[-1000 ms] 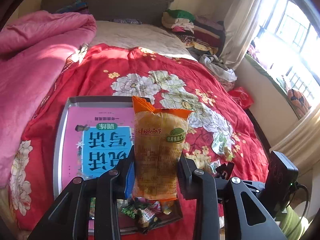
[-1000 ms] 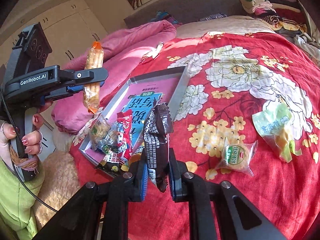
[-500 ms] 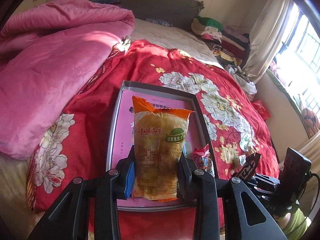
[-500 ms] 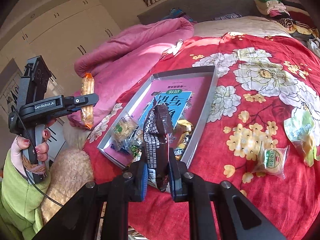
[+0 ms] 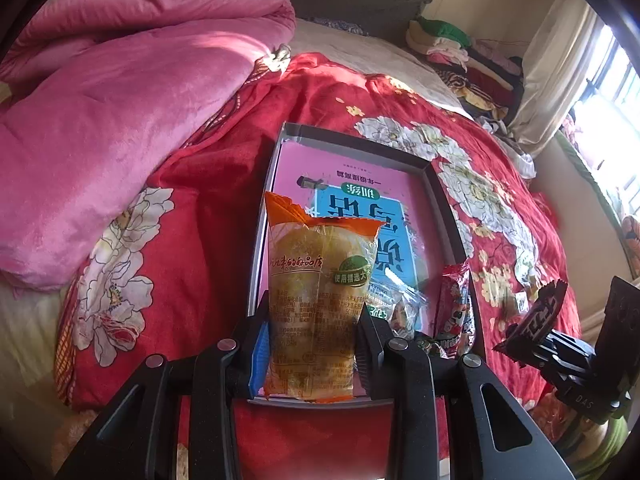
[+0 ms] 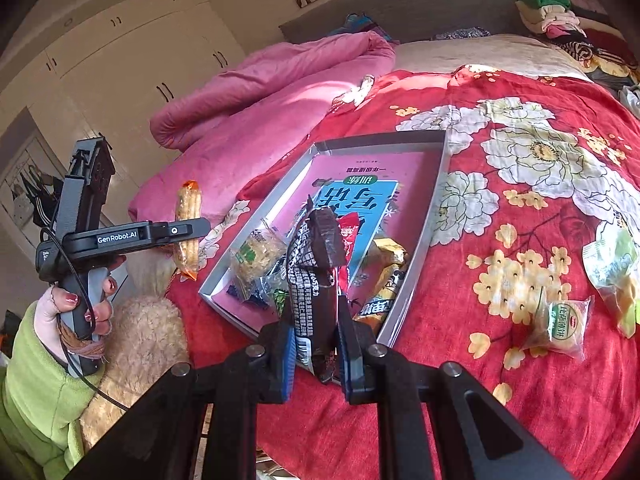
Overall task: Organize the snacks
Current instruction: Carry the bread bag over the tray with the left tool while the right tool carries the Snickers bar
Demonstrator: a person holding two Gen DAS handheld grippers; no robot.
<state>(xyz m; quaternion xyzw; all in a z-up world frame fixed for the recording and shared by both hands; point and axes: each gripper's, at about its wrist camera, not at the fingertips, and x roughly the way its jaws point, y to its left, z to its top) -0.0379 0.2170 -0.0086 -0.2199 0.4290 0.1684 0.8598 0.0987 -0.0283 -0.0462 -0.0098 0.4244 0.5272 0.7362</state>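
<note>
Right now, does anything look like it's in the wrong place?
Yes. Two wrapped snacks, a round biscuit pack and a green-and-white packet, lie loose on the red blanket, outside the tray where the other snacks are piled.

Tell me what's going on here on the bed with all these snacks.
A person is sorting snacks with two handheld grippers. The left gripper is shut on an orange-topped clear bread packet; the right gripper is shut on a black-and-white chocolate bar wrapper. Both hover near a grey shallow box lid holding several snacks. Two green-labelled clear cookie packets lie loose on the red floral blanket.
</note>
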